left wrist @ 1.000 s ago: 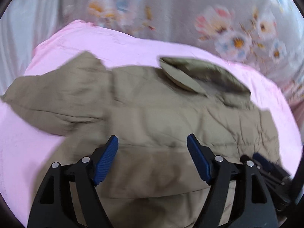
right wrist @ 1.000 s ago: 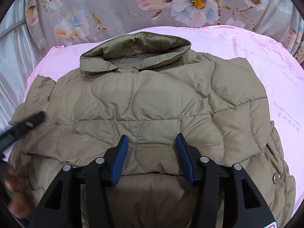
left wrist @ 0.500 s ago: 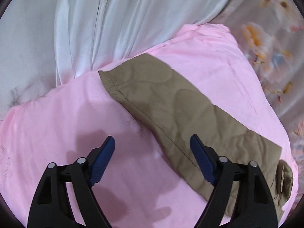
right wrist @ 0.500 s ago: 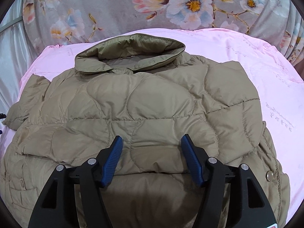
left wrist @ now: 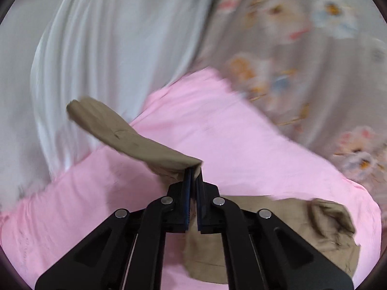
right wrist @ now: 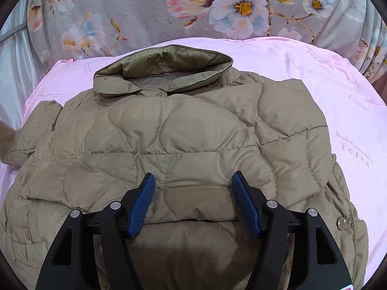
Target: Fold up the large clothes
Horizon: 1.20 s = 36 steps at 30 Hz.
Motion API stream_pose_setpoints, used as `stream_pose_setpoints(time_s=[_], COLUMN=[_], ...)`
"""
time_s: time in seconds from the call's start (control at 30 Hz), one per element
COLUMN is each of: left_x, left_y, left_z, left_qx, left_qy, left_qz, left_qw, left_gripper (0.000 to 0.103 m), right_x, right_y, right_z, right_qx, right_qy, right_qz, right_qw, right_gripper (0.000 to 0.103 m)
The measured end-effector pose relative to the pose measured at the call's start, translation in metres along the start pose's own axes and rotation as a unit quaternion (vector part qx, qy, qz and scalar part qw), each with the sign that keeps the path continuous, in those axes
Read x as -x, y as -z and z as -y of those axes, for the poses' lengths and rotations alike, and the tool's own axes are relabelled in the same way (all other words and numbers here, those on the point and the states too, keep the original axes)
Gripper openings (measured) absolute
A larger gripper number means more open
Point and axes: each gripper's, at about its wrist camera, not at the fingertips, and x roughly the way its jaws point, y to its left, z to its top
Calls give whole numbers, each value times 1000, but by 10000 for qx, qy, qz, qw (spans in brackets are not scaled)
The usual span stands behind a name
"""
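A tan quilted jacket lies spread on a pink sheet, collar at the far side. My right gripper is open and empty, hovering over the jacket's lower middle. In the left wrist view my left gripper is shut on the jacket's sleeve and holds it lifted off the sheet, cuff end pointing up and left. The jacket body shows at the lower right of that view.
A grey floral fabric rises behind the pink sheet. A white curtain hangs at the left edge of the bed. A metal snap button sits on the jacket's right edge.
My left gripper swung left off the jacket body to the sleeve, closed on it and lifted it. My right gripper opened slightly wider and stayed over the jacket.
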Motion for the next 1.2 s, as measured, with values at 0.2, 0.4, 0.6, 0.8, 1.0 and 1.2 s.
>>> stream_pose_setpoints(time_s=[0.2, 0.4, 0.6, 0.8, 1.0, 1.2], left_x=[116, 133, 90, 47, -19, -50], left_y=[23, 124, 205, 177, 143, 138], left_z=[171, 289, 304, 226, 118, 68], left_qx=[-1516, -2620, -2540, -1185, 376, 1182], left_qy=[1204, 2187, 2305, 2234, 1634, 1656], left_qz=[569, -401, -1209, -1849, -2262, -2481], left_qw=[9794, 9391, 9315, 9496, 9595, 9471], left_gripper=[3, 29, 82, 82, 80, 78], right_x=[40, 91, 117, 117, 84, 46], right_y=[6, 30, 49, 36, 4, -19], right_z=[14, 43, 75, 86, 88, 74], right_qx=[-355, -603, -748, -739, -1160, -1067], right_qy=[201, 106, 109, -232, -944, -861], right_qz=[568, 847, 806, 638, 231, -19], right_qw=[9975, 9945, 9939, 9950, 9885, 9906], right_gripper=[66, 76, 81, 82, 82, 82])
